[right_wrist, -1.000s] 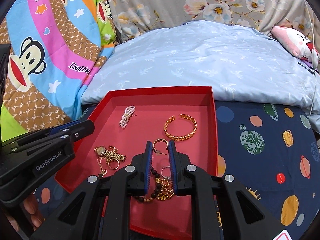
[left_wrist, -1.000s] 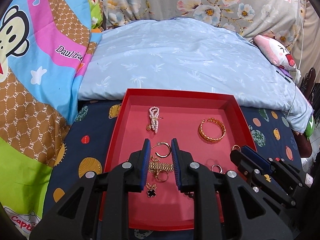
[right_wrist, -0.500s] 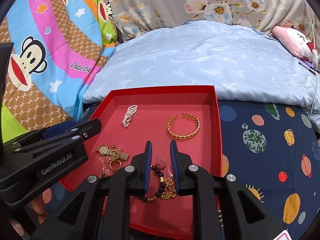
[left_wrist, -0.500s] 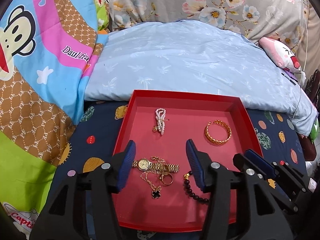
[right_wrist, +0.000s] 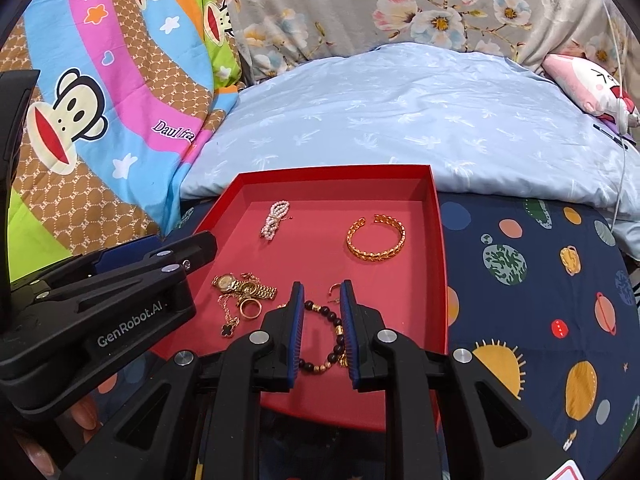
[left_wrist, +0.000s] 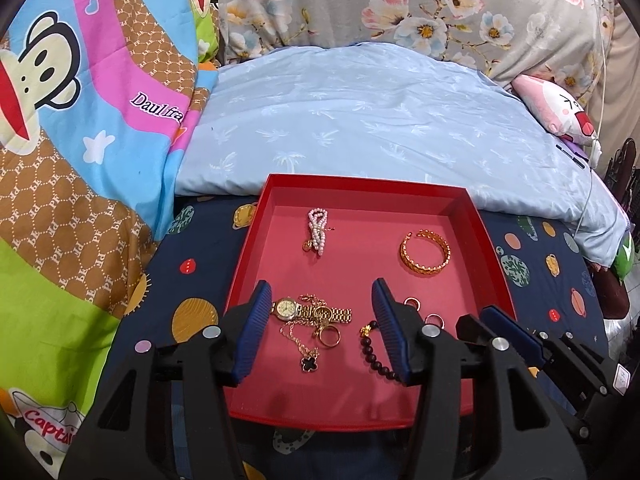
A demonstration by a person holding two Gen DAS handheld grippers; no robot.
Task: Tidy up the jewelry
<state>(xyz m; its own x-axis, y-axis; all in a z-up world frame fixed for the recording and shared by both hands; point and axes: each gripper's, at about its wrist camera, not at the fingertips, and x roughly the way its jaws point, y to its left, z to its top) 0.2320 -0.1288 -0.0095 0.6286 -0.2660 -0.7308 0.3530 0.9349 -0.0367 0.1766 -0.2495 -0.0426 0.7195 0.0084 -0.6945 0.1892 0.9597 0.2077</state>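
I have both grippers hanging over the near end of the red tray (left_wrist: 256, 236), which sits on the planet-print bedspread (right_wrist: 540, 280). My left gripper (left_wrist: 320, 332) has just been opening; its jaws now stand spread on either side of the gold watch (left_wrist: 304, 310), gripping nothing. My right gripper (right_wrist: 320, 336) is narrowed to a slim gap over the dark bead bracelet (right_wrist: 324, 316) — the beads show between the pads, but nothing is pinched and the bracelet lies flat on the tray floor.

As for progress, I'd judge the sorting about half done. The pearl piece (left_wrist: 318, 230) and the gold cuff bangle (left_wrist: 424, 254) lie alone at the far end, well apart from each other. The near end remains a jumble: the watch tangled with a thin chain carrying a black clover pendant (left_wrist: 309, 364) and a gold ring (left_wrist: 329, 335), plus small rings (left_wrist: 412, 303) beside the bead bracelet. Those pieces still need separating — the chain looks the fiddliest.
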